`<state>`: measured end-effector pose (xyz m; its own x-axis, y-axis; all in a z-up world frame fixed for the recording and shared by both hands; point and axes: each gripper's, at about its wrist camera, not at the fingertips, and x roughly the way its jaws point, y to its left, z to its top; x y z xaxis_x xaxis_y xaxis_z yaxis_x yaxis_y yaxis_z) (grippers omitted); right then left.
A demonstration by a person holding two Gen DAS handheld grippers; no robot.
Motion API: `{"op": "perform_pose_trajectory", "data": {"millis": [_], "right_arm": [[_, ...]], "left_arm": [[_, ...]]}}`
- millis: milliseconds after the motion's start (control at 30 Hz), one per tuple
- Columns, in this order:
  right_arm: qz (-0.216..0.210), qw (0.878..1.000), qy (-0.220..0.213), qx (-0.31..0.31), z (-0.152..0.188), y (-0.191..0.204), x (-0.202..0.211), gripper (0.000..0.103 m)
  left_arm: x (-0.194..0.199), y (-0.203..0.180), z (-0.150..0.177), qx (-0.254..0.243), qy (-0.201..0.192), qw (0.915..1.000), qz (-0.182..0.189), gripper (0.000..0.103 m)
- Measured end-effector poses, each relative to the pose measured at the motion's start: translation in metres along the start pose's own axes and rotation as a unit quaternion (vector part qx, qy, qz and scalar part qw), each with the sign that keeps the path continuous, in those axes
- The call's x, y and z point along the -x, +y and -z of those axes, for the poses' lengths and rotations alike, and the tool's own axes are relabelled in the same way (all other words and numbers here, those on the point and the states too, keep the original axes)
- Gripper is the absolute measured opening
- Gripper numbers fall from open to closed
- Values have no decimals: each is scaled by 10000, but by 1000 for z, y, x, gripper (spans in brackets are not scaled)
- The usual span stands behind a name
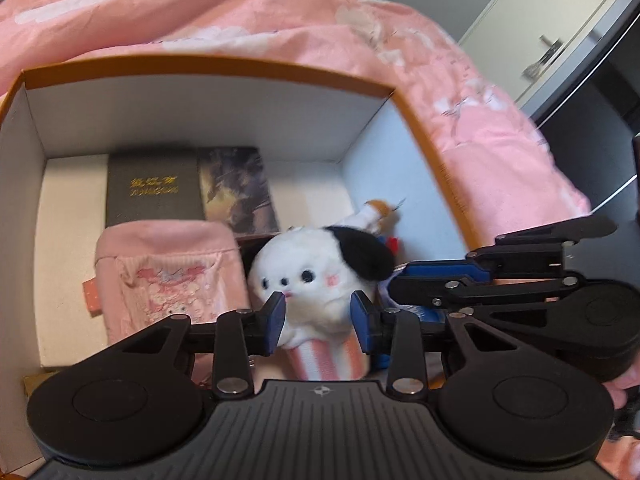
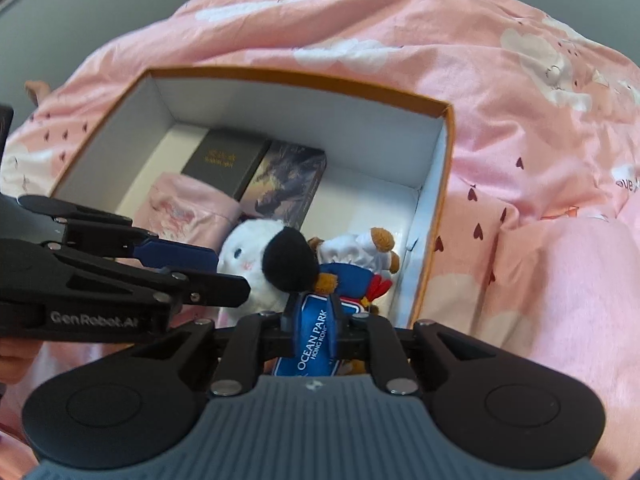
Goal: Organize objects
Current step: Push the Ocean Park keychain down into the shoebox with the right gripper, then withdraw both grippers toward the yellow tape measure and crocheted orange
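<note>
White plush dog (image 1: pixel 316 280), black ear, striped pink base, between spread left tongs (image 1: pixel 318 322). Right tongs (image 2: pixel 313 330) pinching blue-clad teddy (image 2: pixel 352 268) alongside.

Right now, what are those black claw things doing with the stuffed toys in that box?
A person is packing toys into an orange-edged box on a pink bed cover. The left gripper is open around the white puppy plush, apparently not squeezing it. The right gripper is shut on the blue Ocean Park tag of a small bear toy. Two dark books and a pink pouch already lie inside.
</note>
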<state>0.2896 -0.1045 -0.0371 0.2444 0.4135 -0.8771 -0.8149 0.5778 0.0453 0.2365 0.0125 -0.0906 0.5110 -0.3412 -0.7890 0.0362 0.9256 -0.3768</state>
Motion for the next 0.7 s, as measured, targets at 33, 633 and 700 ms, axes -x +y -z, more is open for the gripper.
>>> {"op": "perform_pose_trajectory", "data": {"millis": [33, 633, 700], "right_arm": [[-37, 10000, 58, -11, 1, 0, -4, 10], [-14, 9963, -860, 62, 32, 19, 40, 32], [-53, 9938, -1103, -110, 41, 20, 54, 42]], "left_arm": [[-2, 0, 1, 17, 22, 10000, 5, 42], [66, -24, 30, -152, -1067, 9941, -156, 41], [77, -27, 35, -225, -1124, 9933, -151, 41]]}}
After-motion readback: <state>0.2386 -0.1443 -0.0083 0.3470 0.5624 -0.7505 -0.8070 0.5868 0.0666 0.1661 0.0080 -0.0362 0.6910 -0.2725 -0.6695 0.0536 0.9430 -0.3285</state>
